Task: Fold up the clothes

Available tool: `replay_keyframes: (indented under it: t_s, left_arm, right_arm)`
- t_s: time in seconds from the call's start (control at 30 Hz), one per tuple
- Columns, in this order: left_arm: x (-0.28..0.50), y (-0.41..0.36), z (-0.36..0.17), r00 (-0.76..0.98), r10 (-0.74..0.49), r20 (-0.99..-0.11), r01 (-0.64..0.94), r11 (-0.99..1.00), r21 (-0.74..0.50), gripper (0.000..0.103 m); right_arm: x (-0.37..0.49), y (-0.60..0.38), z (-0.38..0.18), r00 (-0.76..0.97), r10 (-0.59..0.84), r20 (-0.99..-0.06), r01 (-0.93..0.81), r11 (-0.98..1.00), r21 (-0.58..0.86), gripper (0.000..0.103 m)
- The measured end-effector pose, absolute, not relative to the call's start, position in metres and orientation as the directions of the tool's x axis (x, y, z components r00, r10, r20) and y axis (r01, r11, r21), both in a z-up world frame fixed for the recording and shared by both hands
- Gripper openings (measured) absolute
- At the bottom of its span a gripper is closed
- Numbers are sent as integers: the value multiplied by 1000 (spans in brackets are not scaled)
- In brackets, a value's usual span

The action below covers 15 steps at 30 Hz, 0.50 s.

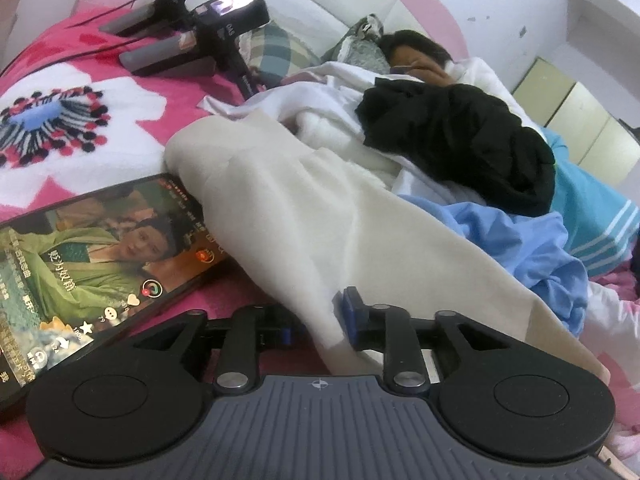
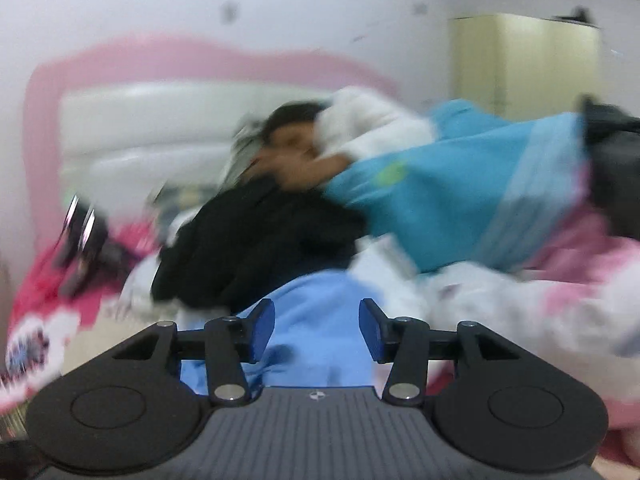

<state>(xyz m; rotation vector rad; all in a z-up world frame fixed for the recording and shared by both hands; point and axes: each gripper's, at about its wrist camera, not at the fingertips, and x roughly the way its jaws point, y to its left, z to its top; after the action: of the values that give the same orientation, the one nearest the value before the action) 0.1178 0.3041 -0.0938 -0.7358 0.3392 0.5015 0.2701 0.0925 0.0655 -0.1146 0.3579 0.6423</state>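
A cream garment lies stretched across the pink floral bed cover, towards me. Its near end runs between the jaws of my left gripper and drapes over the left finger; the right pad's blue face shows beside the cloth, not pressed into it. Behind the cream garment are a crumpled light blue garment and a black garment. In the blurred right wrist view, my right gripper hangs open above the light blue garment with nothing between its pads, the black garment beyond.
A person lies at the head of the bed under white bedding and a turquoise blanket. A phone with its screen lit lies left of the cream garment. Two black devices rest on the far left of the bed.
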Motion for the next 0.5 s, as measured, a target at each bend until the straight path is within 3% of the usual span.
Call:
replay_keyframes:
  t_s: [0.2,0.5]
  left_arm:
    - [112,293,-96,826,322,-463,-550,643,-533,36]
    - [84,259,-96,812,357,-462,-569,664,-486,48]
  right_arm:
    - [194,10,81,795,463,-393,-495,868,20,49]
    - [71,-81,57,814,305,-494,-350,937,2,49]
